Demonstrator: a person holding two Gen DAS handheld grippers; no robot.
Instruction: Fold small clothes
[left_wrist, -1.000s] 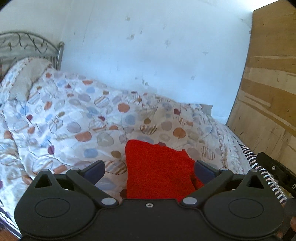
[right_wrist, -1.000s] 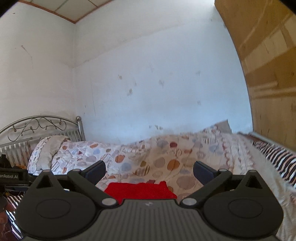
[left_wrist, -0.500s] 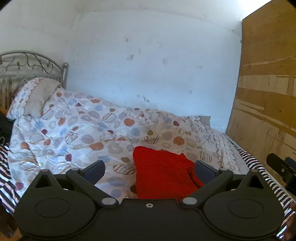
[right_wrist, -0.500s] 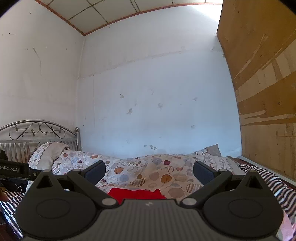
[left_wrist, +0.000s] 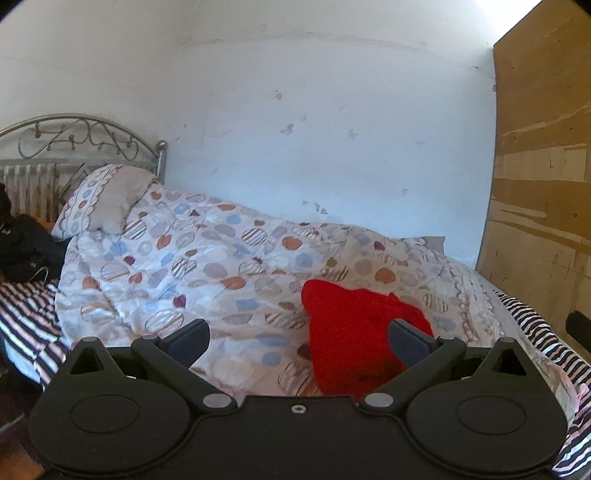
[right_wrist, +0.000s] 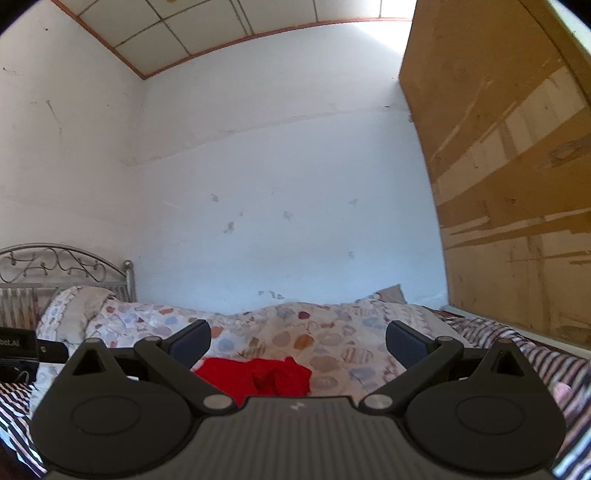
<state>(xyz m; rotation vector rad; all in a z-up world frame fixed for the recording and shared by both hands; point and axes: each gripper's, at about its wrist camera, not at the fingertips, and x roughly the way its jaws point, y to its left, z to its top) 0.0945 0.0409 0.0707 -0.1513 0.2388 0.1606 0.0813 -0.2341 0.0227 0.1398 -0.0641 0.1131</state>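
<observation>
The red garment (left_wrist: 351, 332) lies folded near the quilt's (left_wrist: 221, 266) front edge, so folding seems done; left gripper (left_wrist: 297, 338) and right gripper (right_wrist: 298, 341) are spread wide, holding nothing.

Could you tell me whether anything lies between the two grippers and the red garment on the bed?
Nothing visible does. The red garment lies alone on the patterned quilt, and both the left gripper and right gripper are open and empty, held above it.

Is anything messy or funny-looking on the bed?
A little. The red cloth lies alone on the spotted quilt, bunched up at one corner rather than flat. The quilt itself is rumpled into humps. The white wall behind has chipped, flaking patches. Nothing looks spilled, and both grippers are open and empty.
</observation>
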